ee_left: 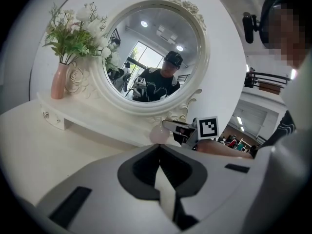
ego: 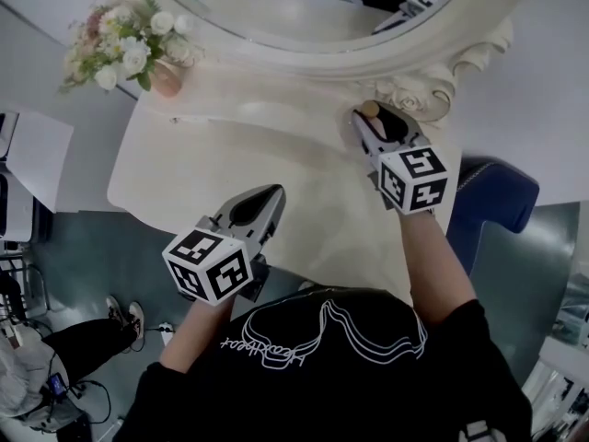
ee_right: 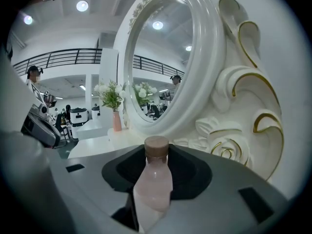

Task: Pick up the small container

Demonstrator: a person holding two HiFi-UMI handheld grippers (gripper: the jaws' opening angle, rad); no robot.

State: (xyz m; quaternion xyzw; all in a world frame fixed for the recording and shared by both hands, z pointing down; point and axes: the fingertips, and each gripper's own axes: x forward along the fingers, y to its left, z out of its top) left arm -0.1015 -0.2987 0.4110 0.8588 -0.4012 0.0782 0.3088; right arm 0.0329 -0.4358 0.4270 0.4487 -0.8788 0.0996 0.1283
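Right gripper (ego: 375, 123): fingers (ego: 364, 134) clamped on the small pink bottle (ee_right: 154, 182), brown-capped and upright, at the far right of the table (ego: 184, 173) beside the mirror frame (ee_right: 207, 72). Left gripper (ego: 265, 199): fingers together, empty, over the table's near edge.

- Left gripper (ego: 268, 197): jaws pressed together with nothing between them, tilted slightly downward, held nearer the body.
- Right gripper (ego: 372, 122): jaws clamped on an upright bottle (ee_right: 154, 177), reaching further forward.
- Left forearm (ego: 197, 328) and right forearm (ego: 433, 263): both extended forward.
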